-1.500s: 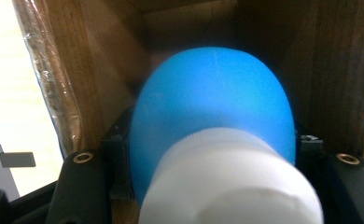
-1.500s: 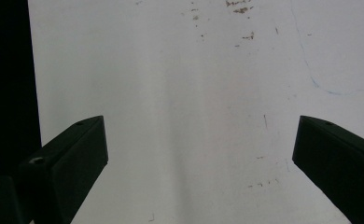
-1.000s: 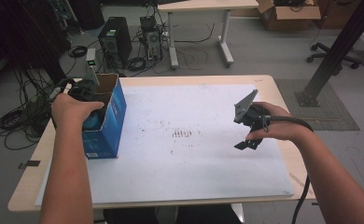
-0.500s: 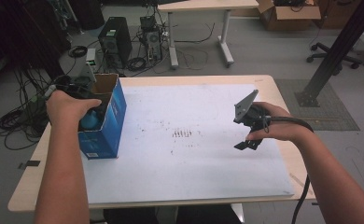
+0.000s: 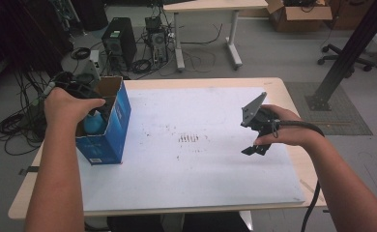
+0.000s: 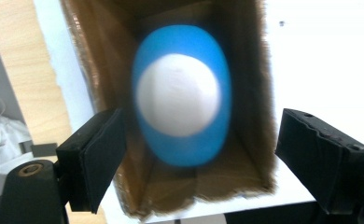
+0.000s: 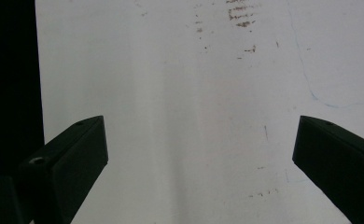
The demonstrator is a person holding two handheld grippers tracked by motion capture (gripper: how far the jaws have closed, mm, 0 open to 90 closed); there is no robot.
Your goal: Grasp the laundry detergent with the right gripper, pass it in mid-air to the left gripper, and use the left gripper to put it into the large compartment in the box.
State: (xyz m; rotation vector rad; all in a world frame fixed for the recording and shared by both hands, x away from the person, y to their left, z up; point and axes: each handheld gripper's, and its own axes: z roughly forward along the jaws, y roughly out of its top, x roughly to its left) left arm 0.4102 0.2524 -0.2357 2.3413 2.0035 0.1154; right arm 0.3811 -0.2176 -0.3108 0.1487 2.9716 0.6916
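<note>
The table [image 5: 283,84] has a light wooden top, and a large white sheet [image 5: 201,164] covers most of it. The sheet carries small brown marks [image 5: 189,138] near its middle and a thin blue pen line [image 7: 320,98] in the right gripper view. The floor around is grey. Behind the table stand a black computer tower [image 5: 118,42], tangled cables [image 5: 12,125], a second table [image 5: 210,6], a cardboard carton [image 5: 297,8] and a black office chair [image 5: 343,57]. A dark metal post [image 5: 348,53] rises at the right.

A blue box [image 5: 107,128] stands open near the left edge of the sheet, its inside plain brown cardboard. A small white label [image 5: 95,160] sits on its lower front, too small to read. Inside the box lies a blue ball [image 6: 182,95] with a round white patch; it is blurred in the left gripper view.

The left gripper [image 6: 203,158] hangs over the open box, its fingers wide apart and holding nothing, the ball between and beyond them. The right gripper [image 7: 199,163] is above the bare sheet at the right side, its fingers also spread wide and empty.
</note>
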